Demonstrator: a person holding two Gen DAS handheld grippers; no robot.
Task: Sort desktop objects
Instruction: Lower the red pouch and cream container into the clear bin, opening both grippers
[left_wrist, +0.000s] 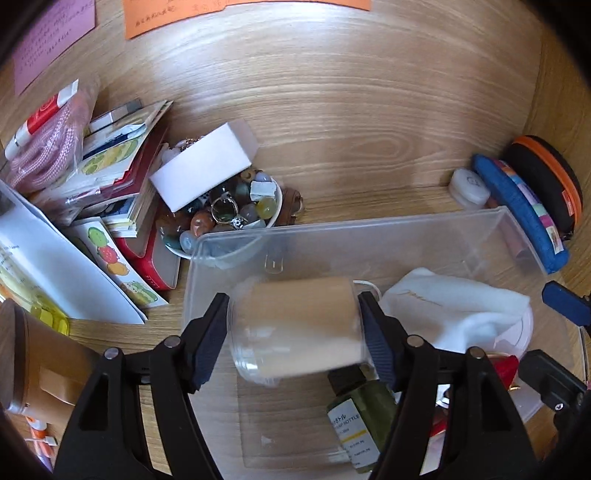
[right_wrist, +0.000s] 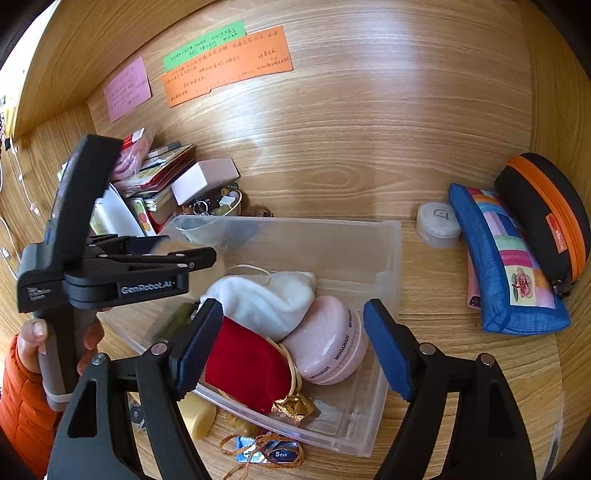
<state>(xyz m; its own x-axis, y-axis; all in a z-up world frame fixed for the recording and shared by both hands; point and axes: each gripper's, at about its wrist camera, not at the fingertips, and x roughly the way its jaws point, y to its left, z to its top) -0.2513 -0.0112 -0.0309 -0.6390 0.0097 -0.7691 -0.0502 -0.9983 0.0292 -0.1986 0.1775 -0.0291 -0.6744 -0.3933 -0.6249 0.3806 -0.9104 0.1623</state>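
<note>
My left gripper (left_wrist: 293, 317) is shut on a clear jar (left_wrist: 295, 332) with a tan filling, held tilted over the clear plastic bin (left_wrist: 369, 229). In the bin lie a white cloth pouch (left_wrist: 454, 306), a green bottle (left_wrist: 362, 417), a red velvet pouch (right_wrist: 247, 365) and a pink round case (right_wrist: 328, 339). My right gripper (right_wrist: 293, 310) hangs open over the bin's (right_wrist: 295, 225) near side, its pads apart from the red pouch and pink case below. The right wrist view shows the left gripper (right_wrist: 199, 254) at left, held by a hand in an orange sleeve.
A bowl of stones (left_wrist: 229, 214), a white box (left_wrist: 207, 166) and stacked books (left_wrist: 122, 166) crowd the left. On the right are a white tin (right_wrist: 437, 221), a blue patchwork pouch (right_wrist: 506, 258) and a black-orange case (right_wrist: 543, 210). A yellow block (right_wrist: 199, 413) and corded packet (right_wrist: 266, 450) lie in front.
</note>
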